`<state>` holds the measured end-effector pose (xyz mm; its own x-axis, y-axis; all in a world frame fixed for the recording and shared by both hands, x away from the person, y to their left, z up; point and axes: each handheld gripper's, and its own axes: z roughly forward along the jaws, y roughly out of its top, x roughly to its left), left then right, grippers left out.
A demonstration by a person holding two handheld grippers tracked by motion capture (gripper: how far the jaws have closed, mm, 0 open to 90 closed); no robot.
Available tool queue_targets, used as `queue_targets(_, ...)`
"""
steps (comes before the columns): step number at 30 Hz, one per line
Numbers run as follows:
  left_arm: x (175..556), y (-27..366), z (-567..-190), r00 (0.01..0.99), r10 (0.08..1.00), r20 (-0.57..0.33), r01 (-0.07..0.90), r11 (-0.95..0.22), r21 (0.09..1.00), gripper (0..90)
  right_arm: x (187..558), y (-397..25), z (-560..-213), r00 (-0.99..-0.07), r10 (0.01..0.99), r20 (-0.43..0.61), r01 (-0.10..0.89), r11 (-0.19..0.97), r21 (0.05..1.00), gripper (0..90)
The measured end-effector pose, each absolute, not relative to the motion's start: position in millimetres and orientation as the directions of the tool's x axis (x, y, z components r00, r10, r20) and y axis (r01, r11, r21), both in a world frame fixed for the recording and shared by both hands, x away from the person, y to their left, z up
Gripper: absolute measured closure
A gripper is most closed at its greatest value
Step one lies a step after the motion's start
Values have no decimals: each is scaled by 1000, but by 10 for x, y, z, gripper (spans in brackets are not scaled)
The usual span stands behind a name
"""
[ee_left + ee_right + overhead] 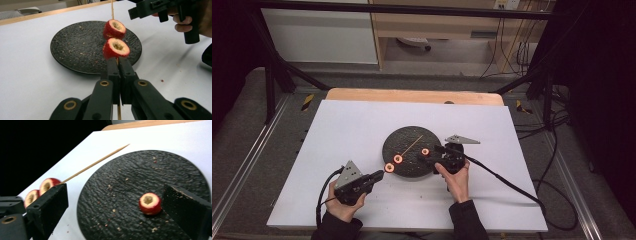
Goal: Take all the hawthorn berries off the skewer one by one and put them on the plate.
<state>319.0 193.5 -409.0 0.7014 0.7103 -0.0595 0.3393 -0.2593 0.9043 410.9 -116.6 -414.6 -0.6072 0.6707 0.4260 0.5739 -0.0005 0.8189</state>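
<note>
A thin wooden skewer [112, 10] carries two red cored fruit pieces [115, 48], and my left gripper [117, 72] is shut on its lower end. From above, the skewer [412, 144] slants over the black round plate [409, 135], with the skewered fruit [393, 163] at the plate's near-left rim and the left gripper [379, 175] just outside it. A third red fruit piece [149, 203] lies loose on the plate [140, 170]. My right gripper [116, 195] is open around it, the piece close to one jaw.
A white sheet [362, 125] covers the table, with a wooden edge [412, 95] at the back. Crumbs dot the plate. Cables [512, 185] trail from the right gripper across the sheet. Metal frame legs and shelving stand beyond the table.
</note>
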Motion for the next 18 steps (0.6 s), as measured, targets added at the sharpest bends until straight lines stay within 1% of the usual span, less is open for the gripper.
queue_targets(4, 3191, 1925, -4097, 703, 709, -59, 340, -262, 903, 882, 4024, -1120, -4164, -610, 654, 447, 573, -26, 819, 55)
queue_targets(11, 3192, 1904, -4108, 705, 707, -55, 339, -268, 902, 882, 3944, -1018, -4250, -600, 634, 489, 585, -70, 808, 62)
queue_targets(16, 3191, 1879, -4117, 709, 703, -53, 339, -274, 900, 882, 3928, -906, -4269, -613, 624, 484, 589, -47, 807, 67)
queue_targets(18, 3187, 1874, -4116, 710, 702, -51, 337, -275, 900, 883, 3916, -819, -4253, -623, 606, 494, 591, -48, 805, 71)
